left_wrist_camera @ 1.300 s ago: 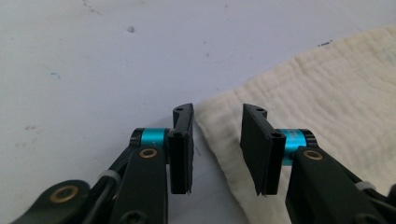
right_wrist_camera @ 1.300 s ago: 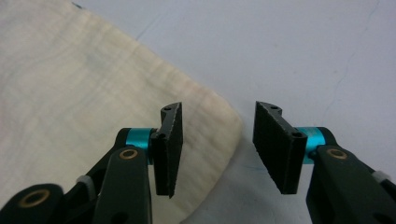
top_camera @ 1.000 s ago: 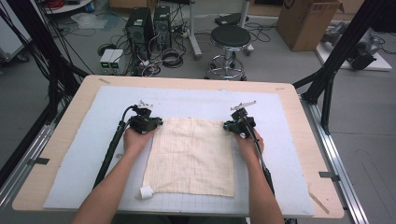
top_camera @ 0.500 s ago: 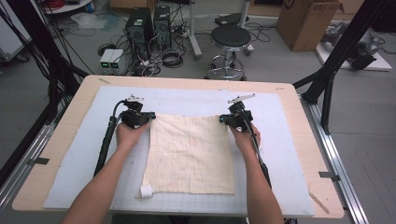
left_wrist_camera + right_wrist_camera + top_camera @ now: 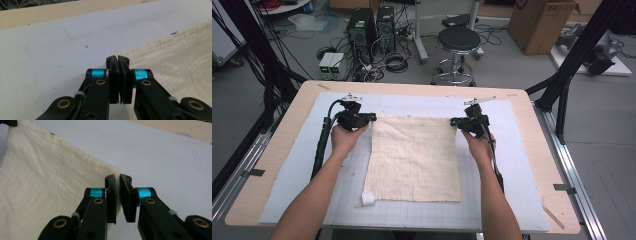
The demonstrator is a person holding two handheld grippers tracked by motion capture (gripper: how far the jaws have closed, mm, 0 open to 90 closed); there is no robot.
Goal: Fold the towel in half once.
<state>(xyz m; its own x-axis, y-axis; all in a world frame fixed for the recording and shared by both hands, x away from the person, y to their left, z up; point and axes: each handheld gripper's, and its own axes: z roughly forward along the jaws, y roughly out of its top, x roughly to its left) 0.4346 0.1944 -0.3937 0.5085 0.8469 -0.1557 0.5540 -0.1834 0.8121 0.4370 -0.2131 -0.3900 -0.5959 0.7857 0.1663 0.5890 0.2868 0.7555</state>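
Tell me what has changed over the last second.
Both grippers, left gripper and right gripper, have gone toward the table's far edge, each shut on a far corner of the cream cloth. They drew its far edge out straight and taut. The near edge with the white tag stays on the white mat.

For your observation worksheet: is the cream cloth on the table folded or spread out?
Spread out. The cream cloth shows as one open rectangle on the pale mat, with each far corner pinched in a claw.
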